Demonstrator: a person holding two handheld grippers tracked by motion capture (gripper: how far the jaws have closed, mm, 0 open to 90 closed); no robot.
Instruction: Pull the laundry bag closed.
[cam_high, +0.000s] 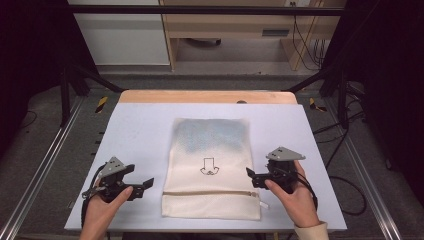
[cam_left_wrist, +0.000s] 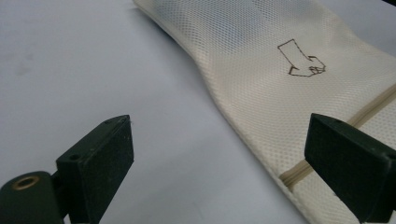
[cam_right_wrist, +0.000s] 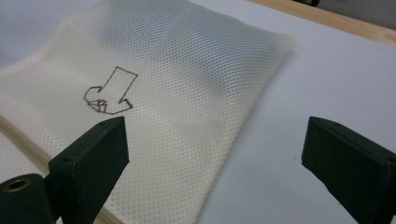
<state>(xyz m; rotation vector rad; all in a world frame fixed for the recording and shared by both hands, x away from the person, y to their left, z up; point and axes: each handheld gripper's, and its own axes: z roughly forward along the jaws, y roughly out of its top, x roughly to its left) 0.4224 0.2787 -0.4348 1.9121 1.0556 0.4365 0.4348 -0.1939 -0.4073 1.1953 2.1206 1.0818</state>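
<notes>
My forearms are cut off at the bottom edge of the high view, and my left hand (cam_high: 107, 205) and right hand (cam_high: 295, 197) cover most of each tool's handle. The cream mesh zip bag (cam_high: 211, 167) lies flat in the middle of the pale grey-blue tabletop (cam_high: 140, 130), its zip (cam_high: 210, 193) running across near the end closest to me. Something darker, bluish-grey, shows through the mesh in the far half of the bag; I cannot make out what it is. A small white tab (cam_high: 263, 204) sticks out by the zip's right end, too small to read.

The only marking I can find is a thin dark outline drawing (cam_high: 210, 167) at the bag's centre, a boxy shape with a smaller cluster at its base; it carries no letters that I can read.

My left black two-jaw gripper (cam_high: 148, 185) sits just beside the bag's left edge, jaws spread wide and holding nothing; in its own view one jaw stands over bare table, the other over the zip. My right black two-jaw gripper (cam_high: 249, 174) sits at the bag's right edge, jaws likewise wide apart and empty, one over the mesh, one over the table.

Beyond the table stand a pale wooden cabinet (cam_high: 240, 30) and a black metal frame (cam_high: 200, 10), with dark cables (cam_high: 345, 200) on the grey floor at right. Nothing lies between the grippers and the bag.
</notes>
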